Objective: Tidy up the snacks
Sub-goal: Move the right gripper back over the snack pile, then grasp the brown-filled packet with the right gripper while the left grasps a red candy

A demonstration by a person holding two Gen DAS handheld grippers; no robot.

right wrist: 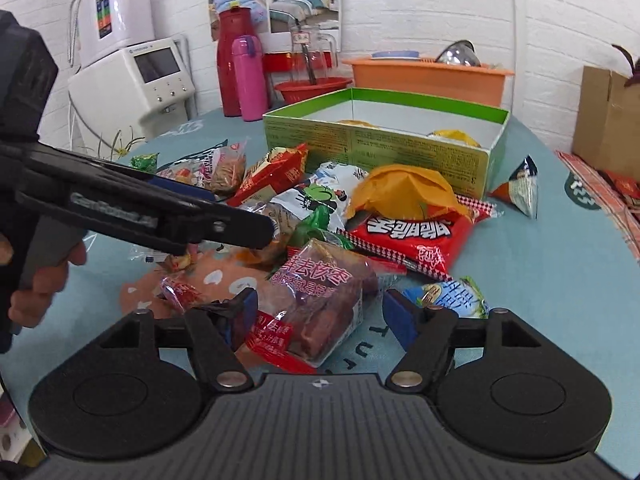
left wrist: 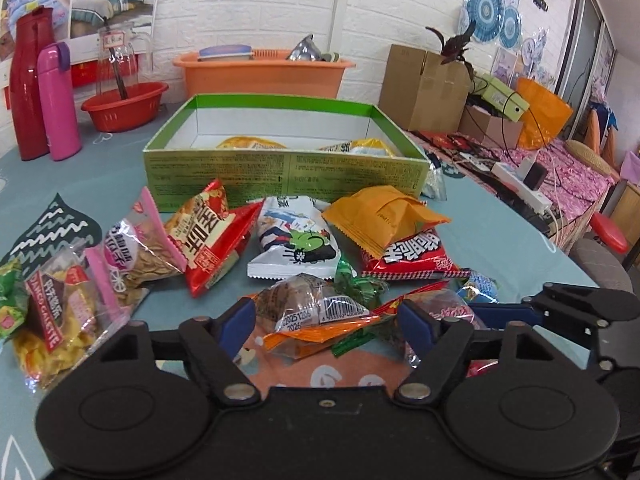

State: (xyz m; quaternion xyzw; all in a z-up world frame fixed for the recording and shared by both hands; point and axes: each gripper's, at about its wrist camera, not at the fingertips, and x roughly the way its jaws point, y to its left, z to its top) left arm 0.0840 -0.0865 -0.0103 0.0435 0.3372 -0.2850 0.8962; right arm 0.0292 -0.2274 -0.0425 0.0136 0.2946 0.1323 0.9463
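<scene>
A pile of snack packets lies on the blue tablecloth in front of an open green box (left wrist: 280, 172), which holds two yellow packets (left wrist: 252, 143). My left gripper (left wrist: 326, 314) is open, its jaws on either side of a clear packet with orange ends (left wrist: 316, 312), not closed on it. My right gripper (right wrist: 316, 314) is open around a clear red-printed packet of brown dates (right wrist: 316, 304). The left gripper also shows from the side in the right wrist view (right wrist: 256, 228). The green box also shows there (right wrist: 380, 144).
An orange packet (left wrist: 380, 216), a red packet (left wrist: 416, 256), a white packet (left wrist: 296, 240) and a red-gold packet (left wrist: 212, 236) lie in the pile. A triangular packet (right wrist: 522, 186) lies right of the box. Red and pink flasks (left wrist: 58, 100), a red bowl and an orange tub (left wrist: 264, 72) stand behind.
</scene>
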